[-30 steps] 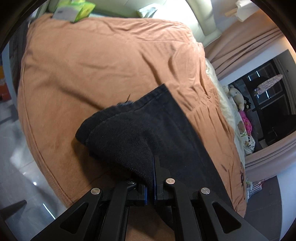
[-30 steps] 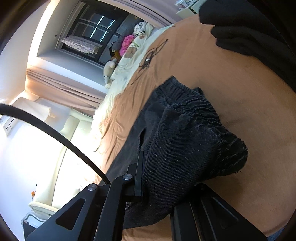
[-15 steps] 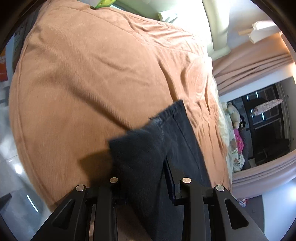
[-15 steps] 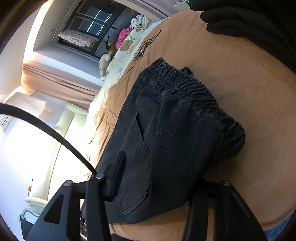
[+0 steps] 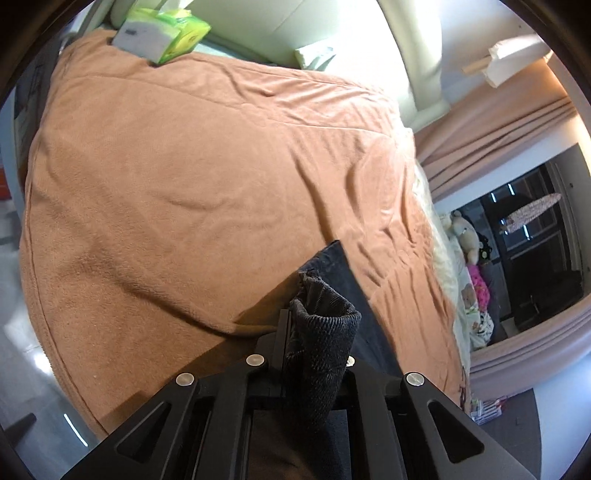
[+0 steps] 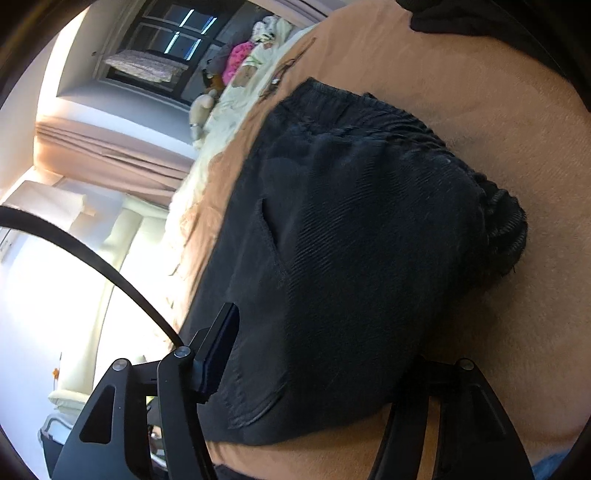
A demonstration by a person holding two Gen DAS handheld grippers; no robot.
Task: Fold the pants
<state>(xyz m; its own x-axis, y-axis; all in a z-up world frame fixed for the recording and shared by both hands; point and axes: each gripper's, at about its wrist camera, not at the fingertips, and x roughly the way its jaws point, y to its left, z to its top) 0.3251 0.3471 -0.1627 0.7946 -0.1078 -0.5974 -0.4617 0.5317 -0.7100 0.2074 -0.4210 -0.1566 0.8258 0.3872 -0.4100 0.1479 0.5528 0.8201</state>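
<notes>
The left gripper (image 5: 317, 332) has just been closing, and its jaws stand narrow, pinched on a bunched cuff of the black pants (image 5: 325, 347), which rises as a rolled tube between the fingers and hangs over them toward the camera. Just beyond the cuff a flat strip of the same dark cloth lies on the orange blanket (image 5: 184, 192), its far corner ending in a straight edge. Past that edge the blanket runs wide and bare, only softly creased, up to a green tissue pack (image 5: 162, 37) at the far end and pale cushions behind it; to the right the blanket edge drops toward a cream sheet and stuffed toys (image 5: 469, 240) near a dark window. The right gripper (image 6: 321, 354) has just been opening, and its jaws stand wide, with the folded body of the pants (image 6: 351, 240) lying between them; the left finger (image 6: 218, 354) stands just beside the cloth's side edge, and the other finger is hidden under the fabric, so I cannot tell whether it touches. The gathered waistband forms the far edge, bulging at the right corner. To the right of the pants the blanket is open, and a dark garment (image 6: 480, 18) sits at its far top edge, well apart.
</notes>
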